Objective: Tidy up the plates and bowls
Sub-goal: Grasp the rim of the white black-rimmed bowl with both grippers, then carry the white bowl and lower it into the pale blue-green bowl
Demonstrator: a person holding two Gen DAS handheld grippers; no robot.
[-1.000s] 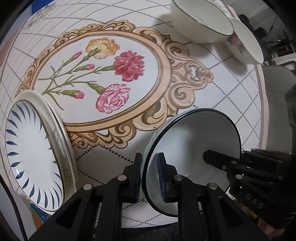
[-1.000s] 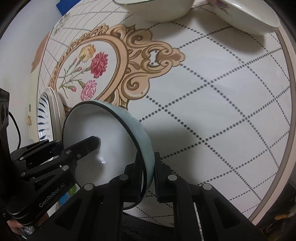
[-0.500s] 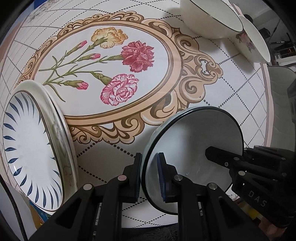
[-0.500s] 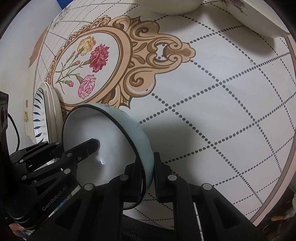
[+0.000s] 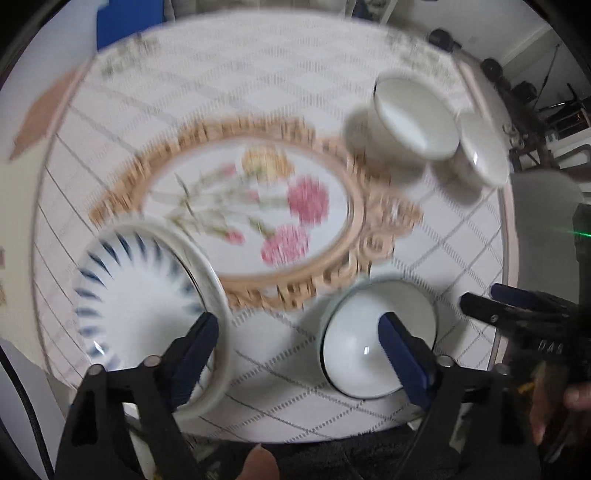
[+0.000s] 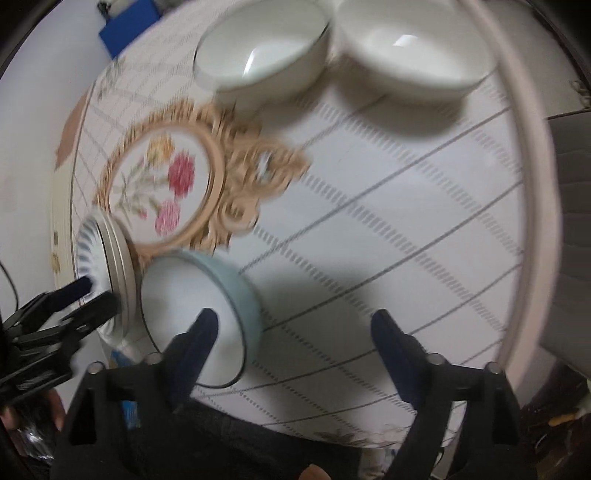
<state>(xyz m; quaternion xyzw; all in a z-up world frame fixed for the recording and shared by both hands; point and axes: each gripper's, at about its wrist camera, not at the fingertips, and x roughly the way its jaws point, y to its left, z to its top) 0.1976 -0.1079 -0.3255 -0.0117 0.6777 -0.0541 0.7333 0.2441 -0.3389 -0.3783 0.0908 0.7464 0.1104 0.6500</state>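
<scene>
A pale blue bowl (image 5: 354, 343) (image 6: 221, 288) sits on the flowered tablecloth near the front edge, free of both grippers. Just left of it lies a stack of white plates with blue stripes (image 5: 136, 306) (image 6: 107, 251). My left gripper (image 5: 301, 339) hovers above both, its jaws opening wide, with one finger over the plates and the other over the bowl. My right gripper (image 6: 295, 321) also has its jaws opening, with its left finger above the bowl and nothing pressed between its pads. Each gripper shows in the other's view, the right (image 5: 480, 295) and the left (image 6: 92, 291).
Two white bowls (image 6: 266, 51) (image 6: 410, 48) stand side by side at the far right of the round table (image 5: 258, 92). A blue object (image 6: 125, 29) lies at the back edge. A grey chair (image 6: 569, 221) stands by the right rim. Everything is motion-blurred.
Both grippers were shut on the pale blue bowl's rim, one on each side. Now both have let go, spread wide and risen, and the bowl stays on the table beside the plates.
</scene>
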